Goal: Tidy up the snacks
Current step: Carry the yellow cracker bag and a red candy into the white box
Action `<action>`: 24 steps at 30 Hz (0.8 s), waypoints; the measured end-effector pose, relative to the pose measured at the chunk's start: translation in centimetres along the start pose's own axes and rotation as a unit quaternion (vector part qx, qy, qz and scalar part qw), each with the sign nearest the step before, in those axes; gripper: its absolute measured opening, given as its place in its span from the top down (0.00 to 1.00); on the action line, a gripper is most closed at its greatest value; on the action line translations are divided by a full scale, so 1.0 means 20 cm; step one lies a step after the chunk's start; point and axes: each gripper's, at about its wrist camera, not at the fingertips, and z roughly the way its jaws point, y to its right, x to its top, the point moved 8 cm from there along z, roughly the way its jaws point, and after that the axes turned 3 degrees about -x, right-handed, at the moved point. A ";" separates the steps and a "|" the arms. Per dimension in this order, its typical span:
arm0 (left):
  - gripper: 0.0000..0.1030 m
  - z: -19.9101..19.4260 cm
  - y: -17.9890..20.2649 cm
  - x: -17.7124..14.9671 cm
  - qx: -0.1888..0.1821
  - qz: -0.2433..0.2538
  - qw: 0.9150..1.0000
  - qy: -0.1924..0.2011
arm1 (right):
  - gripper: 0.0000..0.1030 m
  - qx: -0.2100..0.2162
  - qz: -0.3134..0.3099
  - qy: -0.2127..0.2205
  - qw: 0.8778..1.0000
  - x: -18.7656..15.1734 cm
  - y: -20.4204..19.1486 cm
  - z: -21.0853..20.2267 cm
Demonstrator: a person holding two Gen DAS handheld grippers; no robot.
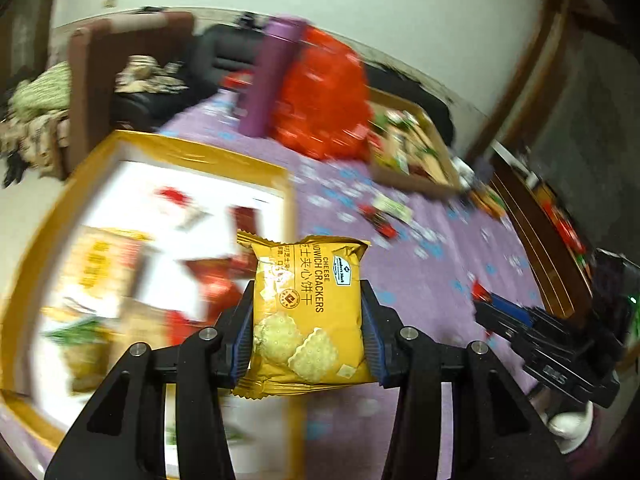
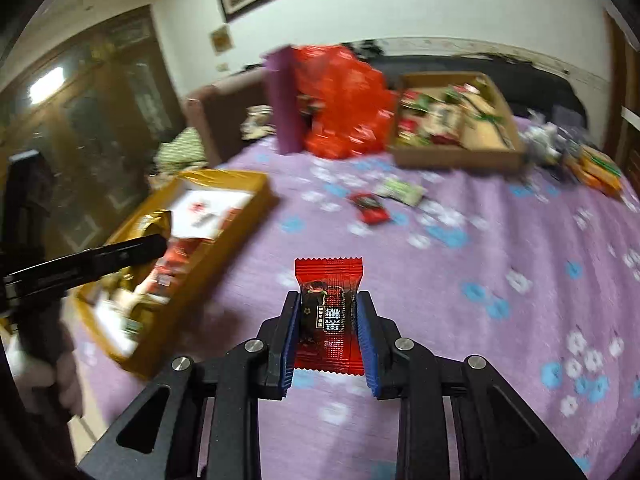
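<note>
Each black tool (image 1: 308, 320) (image 2: 328, 328) has ribbed blue pads (image 2: 370, 344) and silver screws (image 2: 403, 344).

Glossy yellow foil cracker packet (image 1: 308, 312); shiny red plastic candy wrapper (image 2: 329, 316); matt purple flowered cloth cover (image 2: 460, 280); gold glossy cardboard box (image 2: 244, 200); crinkled red plastic bag (image 2: 344, 104).

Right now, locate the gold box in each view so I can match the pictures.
Left wrist: the gold box fills the left half, blurred, behind and left of the cracker pack in the left fingers.
Right wrist: gold box at middle left, on the purple cloth, partly behind the other gripper.
Shared landmark: the red bag at the table's far side.
</note>
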 end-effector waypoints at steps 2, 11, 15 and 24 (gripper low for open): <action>0.57 -0.03 -0.13 0.02 0.009 -0.026 1.000 0.007 | 0.73 0.022 -0.013 -0.006 1.000 0.04 -0.12 0.02; 0.57 -0.08 -0.42 -0.11 0.048 -0.073 0.996 0.002 | 0.73 0.116 -0.048 -0.069 0.990 0.02 -0.65 0.21; 0.55 -0.12 -0.49 -0.12 0.059 -0.088 0.994 0.015 | 0.73 0.127 -0.072 -0.089 0.985 -0.04 -0.82 0.30; 0.19 -0.35 -0.55 -0.04 -0.025 -0.151 0.983 0.104 | 0.69 0.143 -0.075 -0.105 0.981 -0.09 -0.98 0.40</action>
